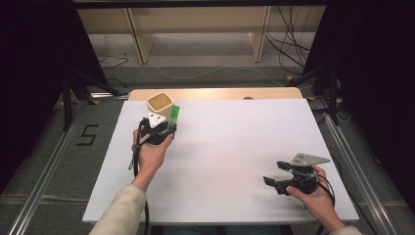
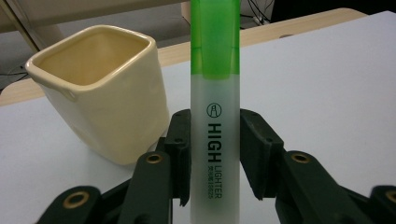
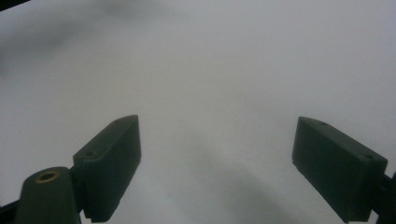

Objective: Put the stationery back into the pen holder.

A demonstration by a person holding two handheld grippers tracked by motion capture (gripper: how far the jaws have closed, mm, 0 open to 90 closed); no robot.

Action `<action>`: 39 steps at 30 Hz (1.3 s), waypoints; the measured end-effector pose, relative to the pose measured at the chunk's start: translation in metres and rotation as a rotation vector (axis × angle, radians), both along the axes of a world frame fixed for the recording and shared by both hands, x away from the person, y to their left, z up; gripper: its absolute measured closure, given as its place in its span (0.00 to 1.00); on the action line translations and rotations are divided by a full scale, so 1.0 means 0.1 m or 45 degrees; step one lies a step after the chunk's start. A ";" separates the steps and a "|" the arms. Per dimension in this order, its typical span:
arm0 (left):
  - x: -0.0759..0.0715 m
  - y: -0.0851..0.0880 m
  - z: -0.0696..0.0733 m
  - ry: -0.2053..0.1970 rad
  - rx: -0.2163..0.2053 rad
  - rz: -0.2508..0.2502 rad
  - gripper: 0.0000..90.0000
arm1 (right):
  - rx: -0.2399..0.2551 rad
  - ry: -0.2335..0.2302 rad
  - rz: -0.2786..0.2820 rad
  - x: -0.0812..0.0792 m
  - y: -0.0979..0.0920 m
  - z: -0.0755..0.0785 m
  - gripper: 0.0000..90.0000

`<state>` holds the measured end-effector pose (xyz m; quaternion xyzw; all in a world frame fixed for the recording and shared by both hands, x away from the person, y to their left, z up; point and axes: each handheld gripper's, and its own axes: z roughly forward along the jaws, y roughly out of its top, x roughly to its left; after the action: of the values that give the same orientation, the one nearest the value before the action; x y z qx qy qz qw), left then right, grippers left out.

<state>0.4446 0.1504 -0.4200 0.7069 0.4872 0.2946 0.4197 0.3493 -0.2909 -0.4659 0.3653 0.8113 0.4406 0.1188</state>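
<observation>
A white table [image 1: 220,161] stands on a grey floor, with a pale wooden shelf [image 1: 195,29] and loose cables [image 1: 288,44] behind it and a "5" [image 1: 87,134] marked on the floor at the left.

The left gripper [image 2: 215,158] is clamped on a green highlighter [image 2: 215,116]: both black pads press its frosted barrel from either side, just below the green cap, and the pen stands upright between them with its lettering running along the barrel. In the high view the left gripper [image 1: 159,128] sits near the table's far left corner, held in the left hand [image 1: 150,154], with the highlighter [image 1: 174,113] sticking out past it. Just beside the pen, to its left, is a cream cup [image 2: 100,88] with a squarish mouth, standing on the table; I cannot tell whether pen and cup touch.

The right gripper [image 1: 284,176] rests low over the near right part of the table in the right hand [image 1: 313,196], well apart from the cup [image 1: 160,105]. Its jaws stand wide apart above bare white surface.
</observation>
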 end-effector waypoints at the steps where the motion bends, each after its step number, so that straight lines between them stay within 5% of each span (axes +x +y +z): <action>1: 0.01 0.01 0.00 -0.001 0.005 0.000 0.74 | 0.000 0.002 -0.001 0.00 0.00 0.00 0.18; 39: 0.32 0.18 0.23 -0.064 -0.027 0.107 0.74 | 0.005 -0.001 0.001 0.00 0.00 0.00 0.18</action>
<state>0.4770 0.1688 -0.3969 0.6737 0.5088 0.3246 0.4266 0.3495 -0.2908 -0.4662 0.3651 0.8106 0.4424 0.1181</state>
